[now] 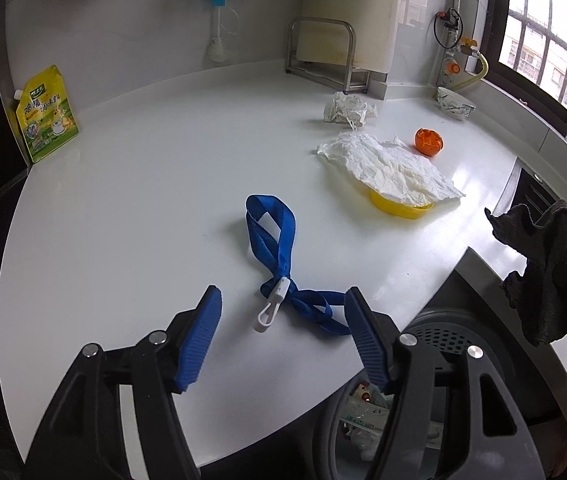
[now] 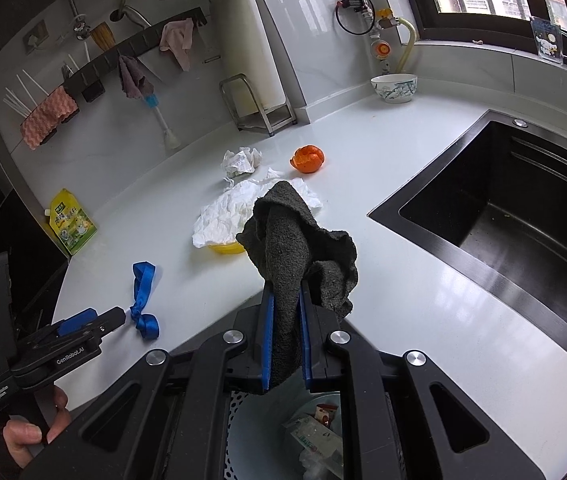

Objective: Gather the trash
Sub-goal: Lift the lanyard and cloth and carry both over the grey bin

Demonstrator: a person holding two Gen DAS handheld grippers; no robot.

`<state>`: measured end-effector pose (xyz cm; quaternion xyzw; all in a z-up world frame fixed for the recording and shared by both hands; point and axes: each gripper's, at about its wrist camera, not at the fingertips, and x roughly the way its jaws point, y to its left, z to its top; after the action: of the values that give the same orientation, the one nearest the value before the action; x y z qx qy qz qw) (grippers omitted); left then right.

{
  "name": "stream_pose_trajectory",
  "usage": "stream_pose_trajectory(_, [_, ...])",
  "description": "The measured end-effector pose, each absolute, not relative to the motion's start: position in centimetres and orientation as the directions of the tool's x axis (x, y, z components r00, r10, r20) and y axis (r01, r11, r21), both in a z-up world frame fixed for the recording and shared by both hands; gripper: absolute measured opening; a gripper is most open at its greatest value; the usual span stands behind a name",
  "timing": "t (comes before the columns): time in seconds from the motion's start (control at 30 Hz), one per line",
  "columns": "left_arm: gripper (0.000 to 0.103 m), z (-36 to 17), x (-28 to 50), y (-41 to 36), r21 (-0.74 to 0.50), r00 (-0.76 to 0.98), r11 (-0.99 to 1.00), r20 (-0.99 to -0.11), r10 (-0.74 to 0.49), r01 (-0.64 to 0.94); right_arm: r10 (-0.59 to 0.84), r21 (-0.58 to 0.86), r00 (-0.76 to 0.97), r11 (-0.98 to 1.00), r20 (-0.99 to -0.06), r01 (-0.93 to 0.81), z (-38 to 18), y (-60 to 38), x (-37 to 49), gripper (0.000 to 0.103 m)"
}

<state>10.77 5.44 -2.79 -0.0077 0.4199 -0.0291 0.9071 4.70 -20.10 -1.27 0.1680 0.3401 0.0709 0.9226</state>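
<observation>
White and glossy, the table [image 1: 123, 208] fills a kitchen corner, with a tiled wall behind it and a window to the right. Taking the blue strap [image 1: 279, 264] as the landmark: it lies flat near the table's front edge, its white clip [image 1: 271, 304] pointing toward that edge. The left tongs [image 1: 283, 312] hang just above the strap's near end, spread wide, one pad on each side of the clip and knot, gripping nothing. Left of the strap the table is bare all the way to a yellow pouch [image 1: 47, 116] standing against the far left edge. Beyond the strap and to its right sits a yellow dish [image 1: 401, 206] draped with a flat white paper towel [image 1: 391, 168]; farther back lie a crumpled paper ball [image 1: 347, 108] and an orange peel [image 1: 429, 142], with a bowl [image 1: 455, 104] in the corner. Right of the strap, past the table's cut-in front edge, the right tongs [image 2: 286, 308] are pressed together, pinching a dark grey cloth [image 2: 299, 240] that stands up and flops over their tips. Below both tongs, off the table's front edge, a round bin [image 2: 259, 428] with a perforated wall holds wrappers [image 2: 319, 432]. Farther right of the strap, a black sink [image 2: 515, 200] opens in the table.
</observation>
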Motion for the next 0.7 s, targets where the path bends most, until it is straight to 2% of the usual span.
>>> stream_pose_trajectory(0.27, [0.062,-5.2,12.7,5.5,-0.032,0.6,0.997,-0.8,0.015,-0.068,0.257,0.369,0.759,0.929,-0.598,-0.024,-1.5,-20.2,4.5,0.011])
stream_pose_trajectory(0.3, [0.059,-5.3,12.8,5.3,-0.032,0.598,0.997,-0.802,0.013,-0.066,0.257,0.371,0.759,0.928,-0.598,-0.022,-1.5,-20.3,4.5,0.011])
stream_pose_trajectory(0.33, [0.052,-5.3,12.8,5.2,-0.025,0.604,0.998,-0.797,0.017,-0.062,0.258,0.373,0.758,0.927,-0.599,-0.021,-1.6,-20.3,4.5,0.011])
stream_pose_trajectory(0.37, [0.041,-5.3,12.8,4.9,-0.021,0.606,0.998,-0.795,0.014,-0.051,0.26,0.376,0.757,0.926,-0.599,-0.02,-1.7,-20.4,4.5,0.011])
stream_pose_trajectory(0.47, [0.023,-5.2,12.7,4.4,-0.025,0.607,0.999,-0.795,-0.007,-0.02,0.266,0.383,0.751,0.924,-0.604,-0.019,-2.1,-20.5,4.5,0.011])
stream_pose_trajectory(0.53, [0.018,-5.1,12.6,4.4,-0.032,0.604,0.999,-0.796,-0.023,-0.005,0.271,0.388,0.747,0.922,-0.607,-0.019,-2.5,-20.5,4.4,0.011])
stream_pose_trajectory(0.7, [0.017,-4.5,11.5,4.0,-0.005,0.611,1.0,-0.792,-0.016,0.019,0.281,0.394,0.736,0.919,-0.616,-0.021,-3.1,-20.3,4.1,0.011])
